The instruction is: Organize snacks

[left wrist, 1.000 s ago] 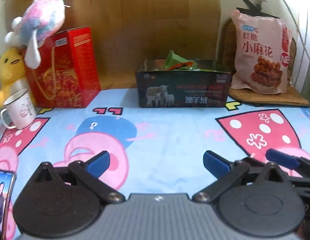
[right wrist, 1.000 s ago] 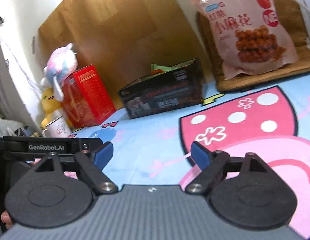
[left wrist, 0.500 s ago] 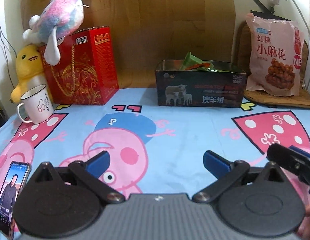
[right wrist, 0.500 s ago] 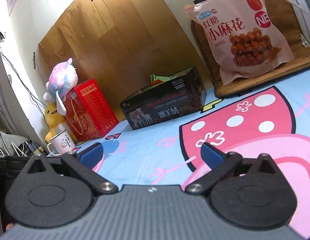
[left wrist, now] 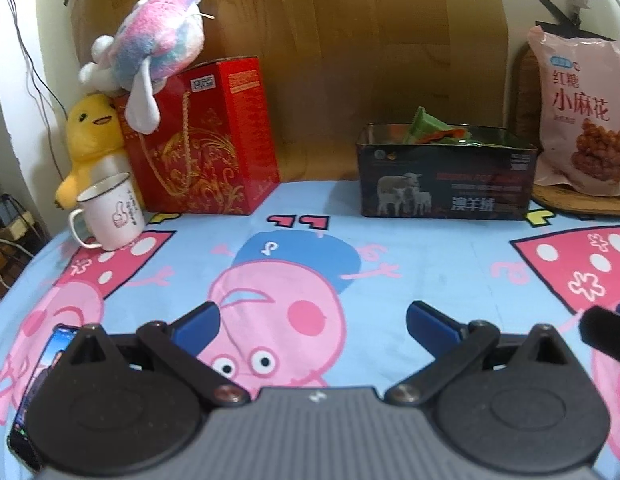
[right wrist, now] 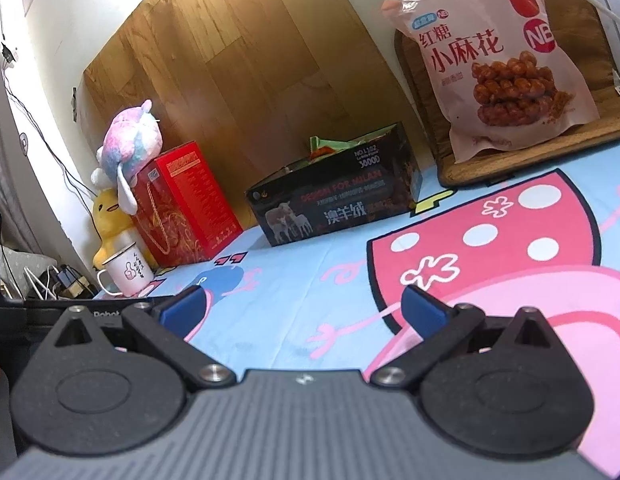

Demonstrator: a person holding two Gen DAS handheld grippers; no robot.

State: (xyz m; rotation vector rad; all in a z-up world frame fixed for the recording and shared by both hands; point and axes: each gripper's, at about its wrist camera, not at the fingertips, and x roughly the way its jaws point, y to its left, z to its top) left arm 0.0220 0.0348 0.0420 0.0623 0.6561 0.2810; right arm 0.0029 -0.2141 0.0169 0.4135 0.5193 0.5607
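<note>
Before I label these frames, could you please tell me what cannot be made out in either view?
- Contents of the black box: both views show only green and orange wrapper tips above its rim; its walls hide the rest.
- Phone, left wrist view: mostly hidden by the left gripper.
- Snack bag, left wrist view: right side cut off by the frame edge.
- Mug lettering: too small to read.

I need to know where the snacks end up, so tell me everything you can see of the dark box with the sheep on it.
The dark box is a low, open-topped rectangular container, glossy black, with white sheep and lettering printed on its front. It stands upright on the cartoon cloth, at the back near the wooden panel. Green and orange wrappers poke above its rim. Nothing else touches it.
</note>
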